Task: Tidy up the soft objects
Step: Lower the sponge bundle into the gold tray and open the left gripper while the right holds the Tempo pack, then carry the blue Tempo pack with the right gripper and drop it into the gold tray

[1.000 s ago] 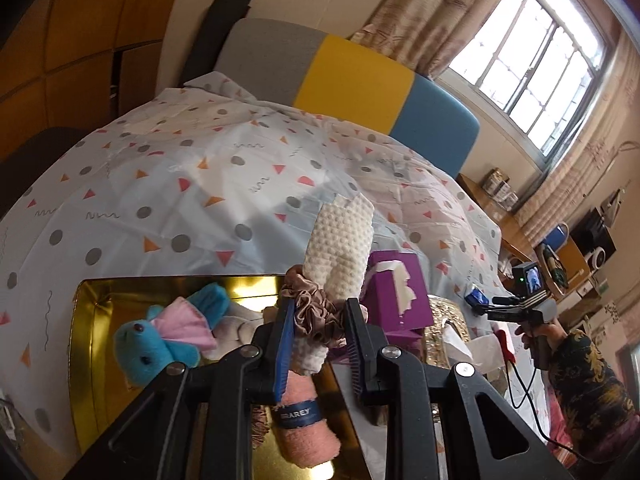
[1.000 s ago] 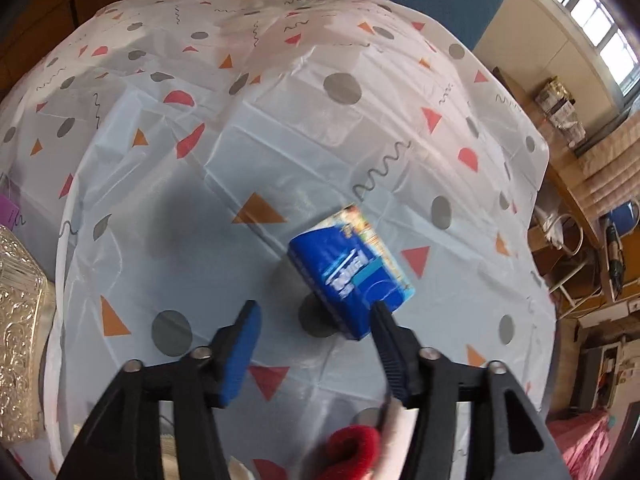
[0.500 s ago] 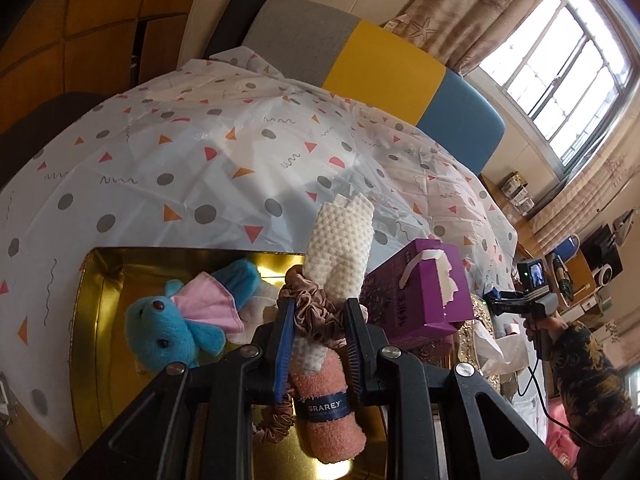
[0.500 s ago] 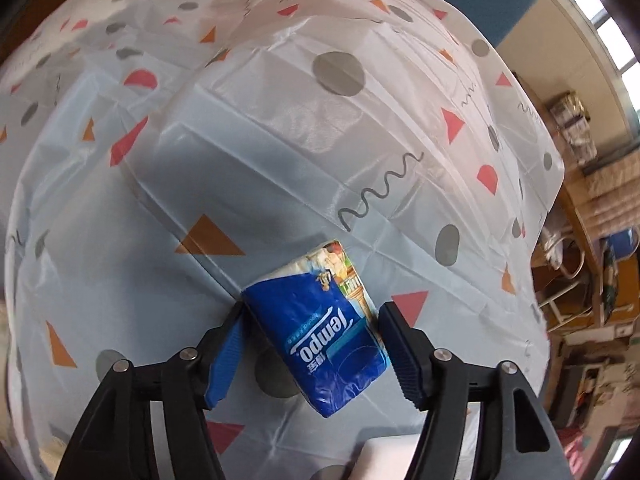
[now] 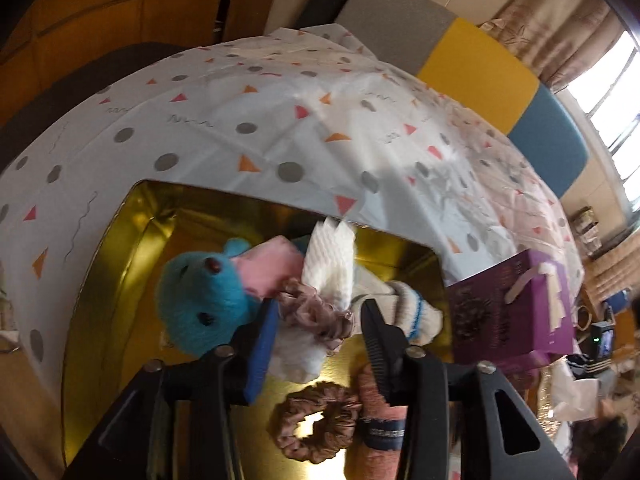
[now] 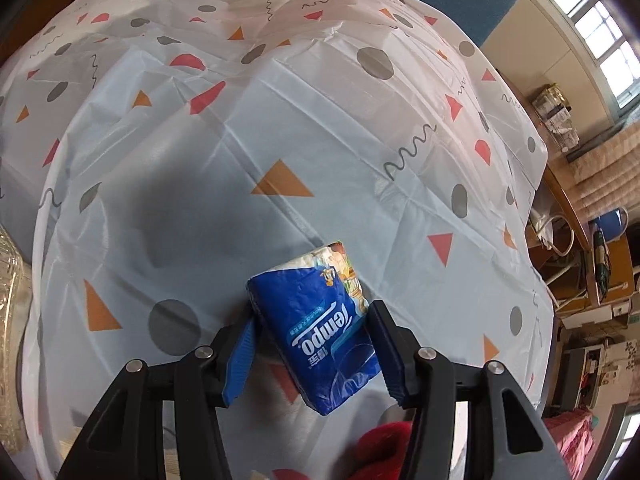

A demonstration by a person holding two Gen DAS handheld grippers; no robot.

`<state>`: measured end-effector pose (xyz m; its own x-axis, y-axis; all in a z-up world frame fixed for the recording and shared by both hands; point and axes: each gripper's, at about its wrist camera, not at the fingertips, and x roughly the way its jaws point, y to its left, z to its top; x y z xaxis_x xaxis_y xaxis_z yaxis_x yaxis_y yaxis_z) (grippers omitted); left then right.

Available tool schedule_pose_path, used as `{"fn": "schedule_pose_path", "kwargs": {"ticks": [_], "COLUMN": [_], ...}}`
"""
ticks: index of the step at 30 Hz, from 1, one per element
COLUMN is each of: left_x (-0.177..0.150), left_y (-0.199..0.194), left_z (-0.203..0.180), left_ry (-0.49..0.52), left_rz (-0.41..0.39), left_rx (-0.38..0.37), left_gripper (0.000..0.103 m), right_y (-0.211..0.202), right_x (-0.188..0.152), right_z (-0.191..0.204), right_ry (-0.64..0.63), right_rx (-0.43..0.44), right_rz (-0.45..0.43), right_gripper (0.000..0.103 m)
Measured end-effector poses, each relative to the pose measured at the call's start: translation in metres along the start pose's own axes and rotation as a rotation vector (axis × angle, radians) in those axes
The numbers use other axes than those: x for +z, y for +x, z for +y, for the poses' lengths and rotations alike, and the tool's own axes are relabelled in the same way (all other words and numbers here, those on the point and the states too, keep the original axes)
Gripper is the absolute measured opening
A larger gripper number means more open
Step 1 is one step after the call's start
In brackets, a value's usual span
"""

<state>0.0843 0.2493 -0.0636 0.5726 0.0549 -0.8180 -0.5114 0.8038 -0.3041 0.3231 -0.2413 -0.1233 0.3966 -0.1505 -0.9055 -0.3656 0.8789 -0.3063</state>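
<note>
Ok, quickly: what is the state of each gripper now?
Left gripper: just opened, cloth loose between jaws.
Right gripper: closing around tissue pack; grip cannot be told.

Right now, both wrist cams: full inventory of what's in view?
tablecloth: 1, white with coloured shapes, covering the surface
tray: 1, gold, on tablecloth
plush toy: 1, blue and pink, in tray
waffle cloth: 1, white, over tray
scrunchies: 2, brown, one around cloth, one loose in tray
rolled towel: 1, pink, in tray
tissue box: 1, purple, right of tray
tissue pack: 1, blue, on tablecloth
left gripper: jaws just opened, cloth between
right gripper: jaws just closed onto pack
</note>
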Motion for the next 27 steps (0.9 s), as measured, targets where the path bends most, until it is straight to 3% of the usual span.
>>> {"fn": "schedule_pose_path", "kwargs": {"ticks": [3, 9, 13, 17, 25, 27], "left_x": [-0.011, -0.024, -0.030, -0.035, -0.046, -0.047], "left_y": [-0.001, -0.023, -0.040, -0.055, -0.066, -0.067], "left_z": [0.004, 0.003, -0.002, -0.007, -0.010, -0.010], "left_ry": [0.057, 0.156, 0.193, 0.233, 0.253, 0.252], "left_rz": [-0.008, -0.097, -0.136, -0.159, -0.149, -0.142], "left_rx": [0.030, 0.064, 0.046, 0.028, -0.013, -0.025], "left_gripper": [0.047, 0.051, 0.059, 0.060, 0.061, 0.061], "right_y": [-0.001, -0.006, -0.014, -0.030, -0.037, -0.041], "right_x": [0.001, -0.002, -0.002, 0.003, 0.010, 0.007], "right_z": [0.003, 0.010, 0.010, 0.009, 0.027, 0.024], "right_ry": [0.039, 0.133, 0.205, 0.272, 0.242, 0.270], "right_rx": [-0.008, -0.021, 0.017, 0.088, 0.125, 0.167], "right_rz": [0.000, -0.007, -0.016, -0.050, -0.032, -0.034], "right_gripper": [0.055, 0.054, 0.051, 0.038, 0.034, 0.033]}}
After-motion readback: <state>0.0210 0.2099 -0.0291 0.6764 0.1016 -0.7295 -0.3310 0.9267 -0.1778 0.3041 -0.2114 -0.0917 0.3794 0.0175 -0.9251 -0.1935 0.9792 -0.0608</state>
